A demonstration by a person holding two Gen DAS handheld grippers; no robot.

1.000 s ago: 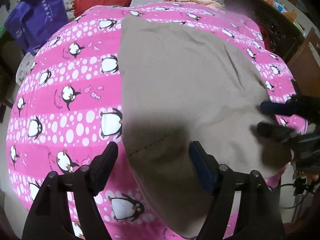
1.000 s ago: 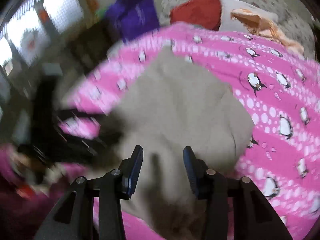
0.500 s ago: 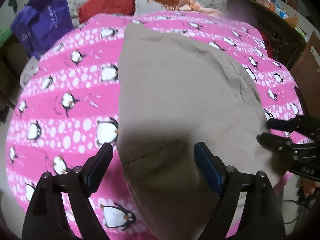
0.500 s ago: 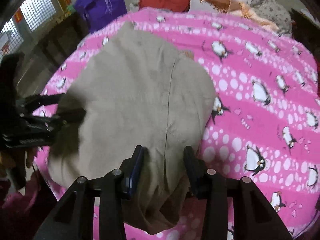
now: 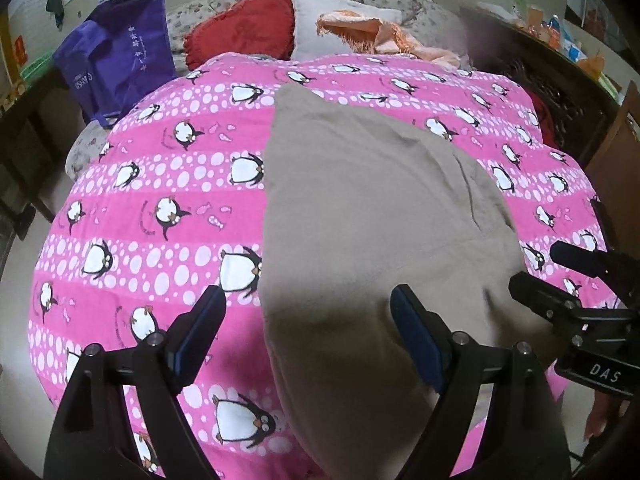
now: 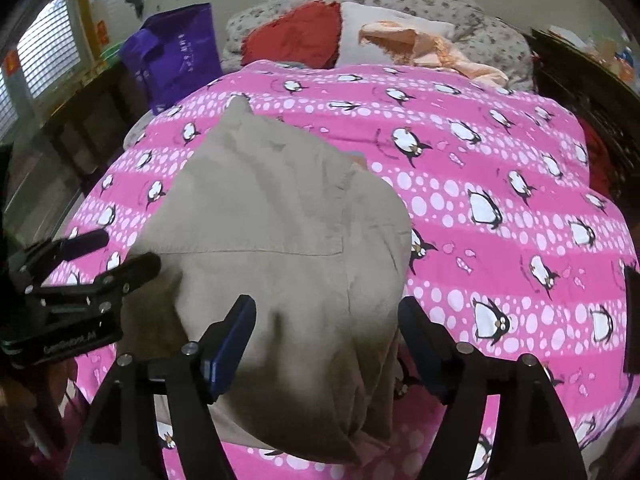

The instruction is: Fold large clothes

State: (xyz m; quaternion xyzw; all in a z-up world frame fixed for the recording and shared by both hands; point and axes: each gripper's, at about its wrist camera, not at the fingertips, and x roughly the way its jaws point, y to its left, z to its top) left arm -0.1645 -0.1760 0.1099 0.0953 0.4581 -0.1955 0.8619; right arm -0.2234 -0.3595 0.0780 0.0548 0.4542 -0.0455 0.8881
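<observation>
A large beige garment [image 5: 360, 216] lies spread on a pink penguin-print bedcover [image 5: 160, 184], its near end hanging over the bed's front edge. It also shows in the right wrist view [image 6: 272, 240] on the bedcover [image 6: 500, 184]. My left gripper [image 5: 308, 332] is open and empty, raised over the garment's near left edge. My right gripper [image 6: 326, 340] is open and empty, raised over the garment's near right part. Each gripper shows in the other's view: the right gripper [image 5: 540, 272] at the right edge, the left gripper [image 6: 116, 256] at the left edge.
A purple bag [image 5: 116, 56] stands at the bed's far left. A red cushion [image 5: 244, 28], a white pillow [image 5: 340, 24] and an orange cloth [image 5: 384, 36] lie at the head. Dark furniture [image 5: 532, 72] stands along the right side.
Both grippers have drawn back and up from the garment. The right gripper's jaws have opened wider. The garment lies still.
</observation>
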